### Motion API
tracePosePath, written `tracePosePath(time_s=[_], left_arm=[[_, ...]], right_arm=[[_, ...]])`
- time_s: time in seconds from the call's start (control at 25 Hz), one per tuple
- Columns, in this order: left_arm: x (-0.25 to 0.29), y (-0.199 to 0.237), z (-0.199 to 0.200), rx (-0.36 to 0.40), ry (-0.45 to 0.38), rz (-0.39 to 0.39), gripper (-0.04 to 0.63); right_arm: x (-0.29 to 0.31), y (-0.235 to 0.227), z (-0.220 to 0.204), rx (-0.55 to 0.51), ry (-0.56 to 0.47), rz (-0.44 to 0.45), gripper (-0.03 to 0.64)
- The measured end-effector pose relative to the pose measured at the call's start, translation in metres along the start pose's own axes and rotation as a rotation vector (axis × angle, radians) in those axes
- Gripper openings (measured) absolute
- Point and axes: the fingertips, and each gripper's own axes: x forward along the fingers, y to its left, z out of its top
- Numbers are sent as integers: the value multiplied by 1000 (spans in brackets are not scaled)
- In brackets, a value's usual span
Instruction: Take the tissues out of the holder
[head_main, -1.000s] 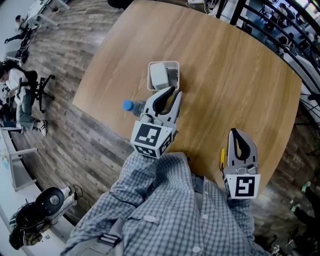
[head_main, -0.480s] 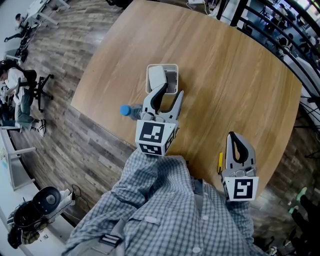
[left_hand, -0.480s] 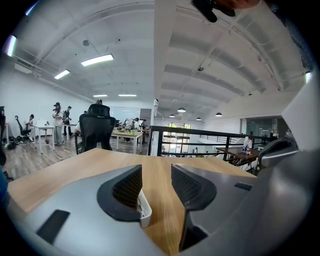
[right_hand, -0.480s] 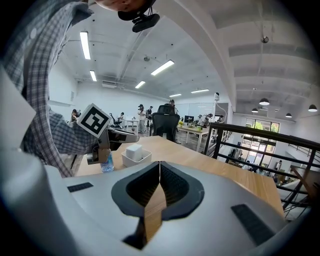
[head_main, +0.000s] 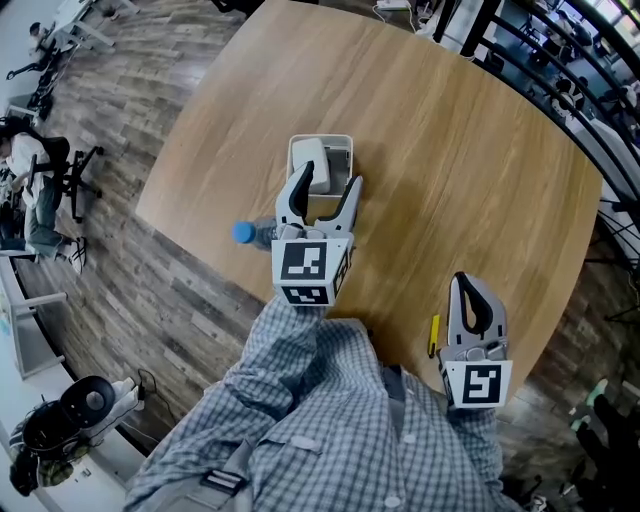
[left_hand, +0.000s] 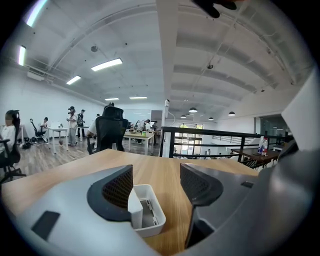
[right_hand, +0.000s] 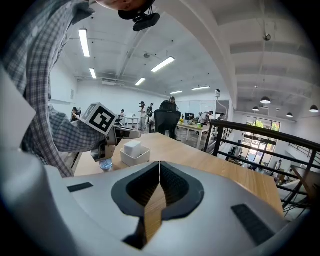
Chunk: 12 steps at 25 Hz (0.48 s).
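A white rectangular holder (head_main: 345, 160) stands on the round wooden table (head_main: 450, 150) with a white tissue pack (head_main: 310, 155) upright in its left half. My left gripper (head_main: 330, 180) reaches the holder's near end. Its jaws have just been opening and stand wide, with nothing pressed between them. In the left gripper view the tissue pack (left_hand: 135, 212) and the holder (left_hand: 152, 227) lie just ahead, next to the left pad (left_hand: 117, 187). My right gripper (head_main: 462, 282) hangs shut and empty near the table's front right edge, far from the holder (right_hand: 135, 157).
A clear bottle with a blue cap (head_main: 242, 233) lies on the table just left of my left gripper. A yellow pen-like thing (head_main: 434, 335) sits by the table edge beside my right gripper. A railing and office desks lie beyond the table.
My left gripper has moved forward toward the holder and tipped lower, and its jaws have gone from nearly shut to wide open. The right gripper has stayed where it was.
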Motion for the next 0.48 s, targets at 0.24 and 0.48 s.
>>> tracePosePath(time_s=[0.24,0.48], left_arm=[[7,13,-4,-9,17,73,308],[13,25,-14,-33,42,108,308]], right_arm=[[3,-3,4,14,-7,-8,14],[5,-6,4,2,-2,-8,14]])
